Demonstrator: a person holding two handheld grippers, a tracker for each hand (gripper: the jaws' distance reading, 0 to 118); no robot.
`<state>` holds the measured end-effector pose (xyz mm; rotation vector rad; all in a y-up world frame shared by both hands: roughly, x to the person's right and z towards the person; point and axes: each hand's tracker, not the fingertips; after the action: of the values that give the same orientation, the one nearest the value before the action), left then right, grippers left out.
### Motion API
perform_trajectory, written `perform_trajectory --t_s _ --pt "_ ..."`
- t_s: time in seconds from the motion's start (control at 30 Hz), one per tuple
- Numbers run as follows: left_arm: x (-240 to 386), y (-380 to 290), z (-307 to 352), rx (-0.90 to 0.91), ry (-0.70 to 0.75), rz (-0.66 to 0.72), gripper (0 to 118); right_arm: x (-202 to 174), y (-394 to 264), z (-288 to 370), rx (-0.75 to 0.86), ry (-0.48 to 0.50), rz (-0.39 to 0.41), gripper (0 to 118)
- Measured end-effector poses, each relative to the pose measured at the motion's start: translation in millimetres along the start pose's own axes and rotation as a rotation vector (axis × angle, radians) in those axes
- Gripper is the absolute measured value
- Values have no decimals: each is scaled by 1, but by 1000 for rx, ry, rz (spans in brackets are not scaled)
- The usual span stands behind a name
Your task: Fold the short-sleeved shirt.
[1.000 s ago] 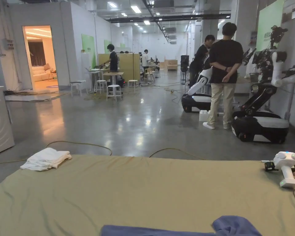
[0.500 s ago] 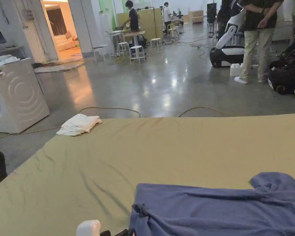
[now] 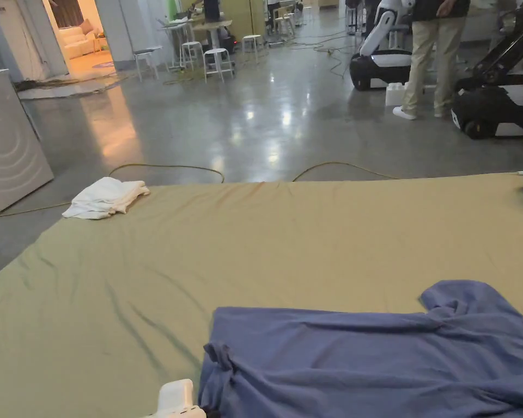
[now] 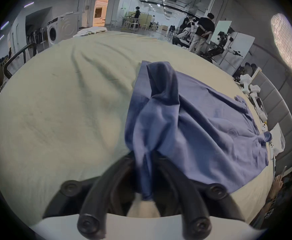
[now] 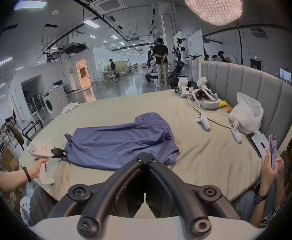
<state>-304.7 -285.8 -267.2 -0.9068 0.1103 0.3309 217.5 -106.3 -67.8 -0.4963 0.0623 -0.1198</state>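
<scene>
Shirt (image 5: 121,143) lies flat on the bed (image 3: 287,234), long axis running left-right. Left gripper (image 4: 144,159) has its jaws clamped on the shirt's bunched left end. Right gripper (image 5: 146,155) has jaws together and empty, hovering just short of the near hem, right of middle.

the head view looks down and across the bed (image 3: 287,228) toward 12 o'clock. the left gripper view sits low, very near the shirt (image 4: 185,122). the right gripper view stands farther back, perhaps raised, facing 12 o'clock. all three share the shirt and bed.
</scene>
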Motion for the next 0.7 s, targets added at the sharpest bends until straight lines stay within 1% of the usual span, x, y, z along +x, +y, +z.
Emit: perform_trajectory --t_s 0.1,0.13,0.17,0.2,0.23,0.27,0.3,0.33,0.4,0.43,0.47,0.5,0.53,0.57,0.6,0.63,0.7 --pt "4 0 -5 -23 26 -21 11 3 0 -22 -30 36 -38 0" --pt "5 1 -6 -29 32 -24 11 6 -1 -35 -44 51 -51 2" --pt "6 1 -6 -35 36 -28 11 11 -2 -50 -68 59 -67 24" --pt "5 2 -6 -41 40 -35 11 17 -6 -69 -92 62 -70 55" --pt "5 3 -6 -48 42 -40 11 22 -10 -88 -71 78 -63 78" --pt "5 4 -6 -54 41 -42 11 29 -13 -106 -71 86 -69 77" --pt "5 6 -6 -66 40 -42 11 37 -14 -128 -98 64 -88 77" --pt "5 8 -7 -72 39 -39 11 48 -15 -153 -156 18 -117 77" --pt "5 7 -8 -78 40 -44 11 71 -22 -197 -192 -36 -183 77" --pt "6 5 -8 -75 41 -49 11 80 -26 -219 -228 -80 -214 77" --pt "6 5 -9 -71 42 -53 11 87 -30 -236 -266 -119 -231 70" --pt "6 3 -8 -64 42 -58 11 95 -38 -255 -343 -143 -249 50" --pt "5 2 -8 -56 43 -61 11 100 -47 -269 -407 -147 -279 22" --pt "5 1 -7 -52 41 -60 11 101 -55 -278 -465 -149 -294 17" --pt "4 1 -9 -48 40 -56 11 96 -62 -275 -421 -161 -284 15" --pt "4 1 -9 -47 39 -56 11 93 -61 -268 -340 -146 -269 13" --pt "5 2 -8 -51 45 -66 11 89 -56 -270 -376 -155 -246 9"
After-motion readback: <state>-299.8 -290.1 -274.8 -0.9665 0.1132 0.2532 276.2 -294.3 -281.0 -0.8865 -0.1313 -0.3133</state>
